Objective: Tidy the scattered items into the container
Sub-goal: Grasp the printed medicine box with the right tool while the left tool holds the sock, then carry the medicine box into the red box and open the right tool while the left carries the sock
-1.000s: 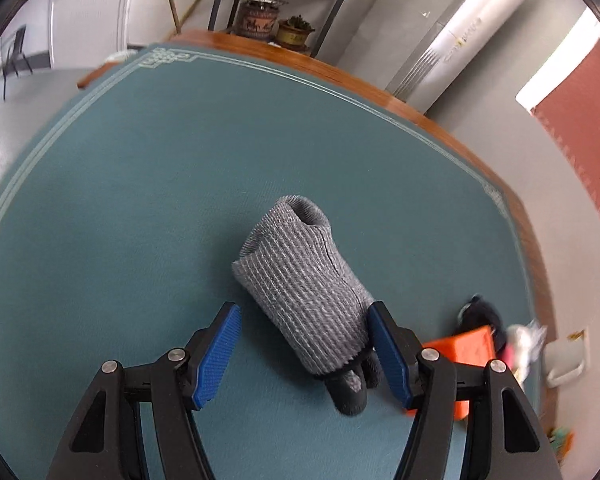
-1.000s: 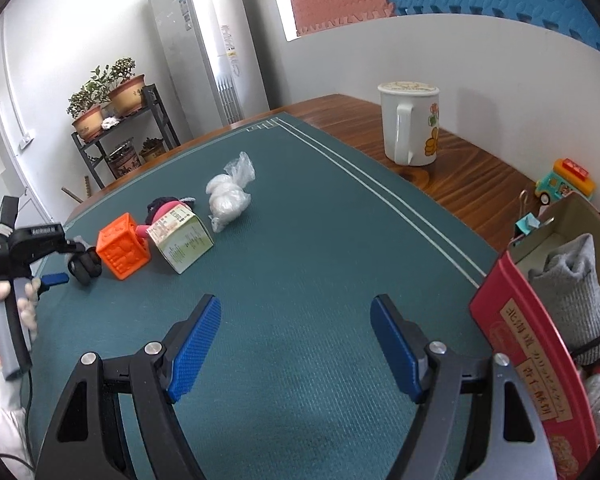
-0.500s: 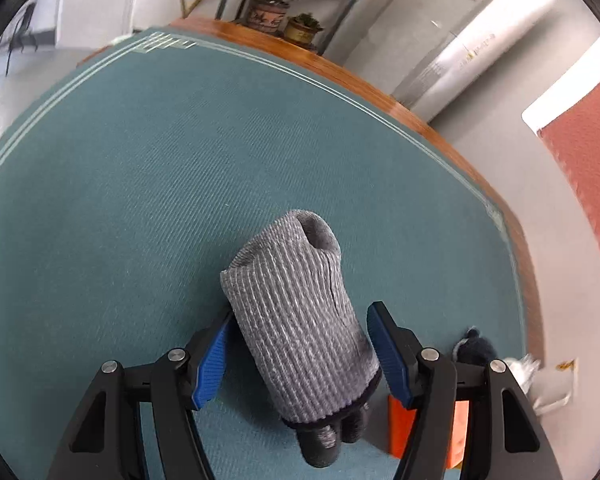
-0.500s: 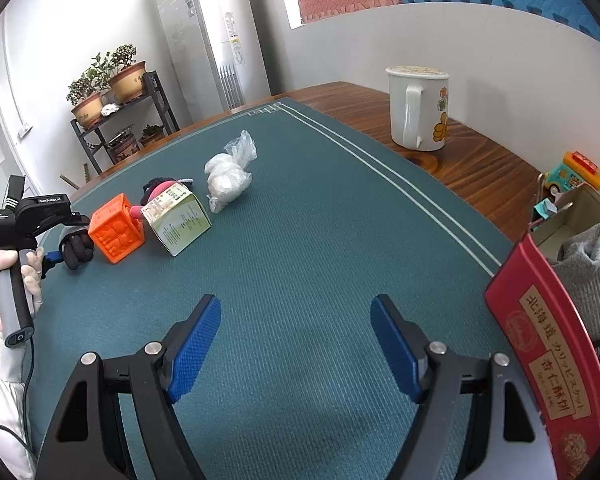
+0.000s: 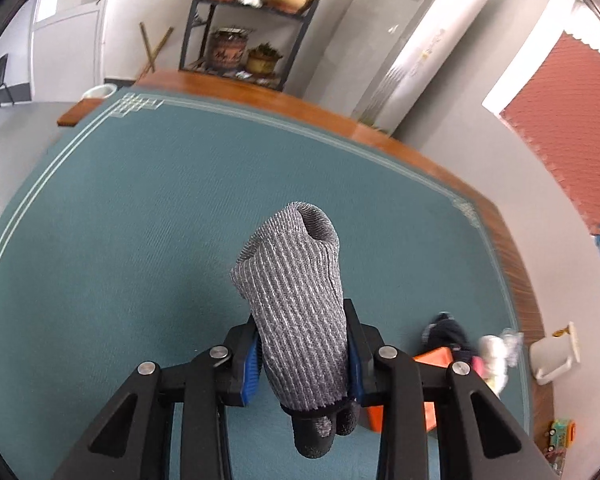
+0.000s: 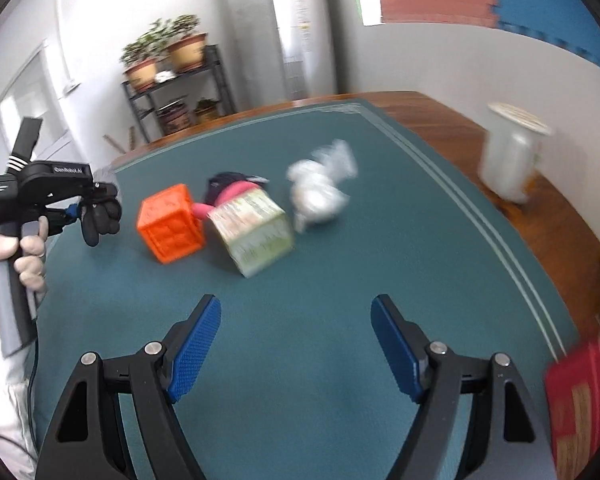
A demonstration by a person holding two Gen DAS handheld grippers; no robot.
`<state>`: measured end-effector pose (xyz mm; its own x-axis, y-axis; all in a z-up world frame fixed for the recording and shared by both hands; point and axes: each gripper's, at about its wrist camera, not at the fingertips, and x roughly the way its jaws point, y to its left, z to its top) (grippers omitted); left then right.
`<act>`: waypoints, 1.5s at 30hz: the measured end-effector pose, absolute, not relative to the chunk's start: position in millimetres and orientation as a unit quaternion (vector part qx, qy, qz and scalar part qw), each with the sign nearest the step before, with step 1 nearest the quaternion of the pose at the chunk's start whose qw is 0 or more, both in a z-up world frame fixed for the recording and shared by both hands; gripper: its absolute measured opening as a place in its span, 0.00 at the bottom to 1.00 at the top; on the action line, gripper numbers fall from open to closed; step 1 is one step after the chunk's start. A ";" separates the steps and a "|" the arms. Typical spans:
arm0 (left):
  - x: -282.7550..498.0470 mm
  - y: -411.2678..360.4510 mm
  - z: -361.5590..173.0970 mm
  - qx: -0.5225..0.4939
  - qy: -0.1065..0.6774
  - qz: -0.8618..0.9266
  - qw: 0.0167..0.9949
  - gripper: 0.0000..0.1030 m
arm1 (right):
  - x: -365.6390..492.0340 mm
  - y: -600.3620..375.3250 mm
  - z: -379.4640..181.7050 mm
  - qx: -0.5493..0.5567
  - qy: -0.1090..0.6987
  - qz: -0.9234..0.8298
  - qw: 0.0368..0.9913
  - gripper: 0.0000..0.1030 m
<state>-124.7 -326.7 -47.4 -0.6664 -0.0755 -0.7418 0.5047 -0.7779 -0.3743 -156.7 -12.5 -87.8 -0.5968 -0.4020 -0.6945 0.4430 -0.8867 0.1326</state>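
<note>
My left gripper (image 5: 304, 364) is shut on a grey knitted glove (image 5: 296, 292) with dark fingertips and holds it above the green table mat (image 5: 140, 220). The glove's dark fingers show in the right wrist view (image 6: 100, 216), hanging from the left gripper at the far left. My right gripper (image 6: 296, 344) is open and empty above the mat. Beyond it lie an orange cube (image 6: 168, 228), a pale carton (image 6: 256, 232), a dark and pink item (image 6: 228, 188) and a white plastic bag (image 6: 320, 192). The red container (image 6: 576, 400) is at the lower right edge.
A white mug (image 6: 512, 156) stands on the wooden table edge (image 6: 560, 216) at the right. A small toy car (image 5: 560, 434) sits on the wood near the table edge. A shelf with potted plants (image 5: 252, 28) and a tall appliance stand beyond the table.
My left gripper closed on the grey glove and lifted it off the mat. My right gripper swung left toward the scattered items, and the red container slid to the frame's edge.
</note>
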 end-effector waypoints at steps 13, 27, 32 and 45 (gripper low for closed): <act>-145.9 -319.0 -45.9 0.382 0.278 -0.869 0.147 0.35 | -220.1 -73.3 -104.7 0.378 0.073 -0.875 0.293 0.79; -152.3 -303.1 -46.3 0.391 0.260 -0.872 0.134 0.35 | -207.3 -61.9 -112.9 0.393 0.059 -0.875 0.276 0.62; -153.1 -290.0 -40.3 0.388 0.250 -0.879 0.120 0.35 | -178.3 -33.3 -85.8 0.373 0.033 -0.894 0.247 0.62; -151.2 -246.2 -28.7 0.386 0.212 -0.895 0.072 0.35 | -102.8 131.7 -17.6 0.325 -0.053 -0.943 0.055 0.62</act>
<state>-151.2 -246.2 -28.7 -0.6919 0.0350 -0.7212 0.2926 -0.8996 -0.3243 -102.8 131.7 -17.6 -0.7830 -0.1392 -0.6062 0.0698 -0.9881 0.1368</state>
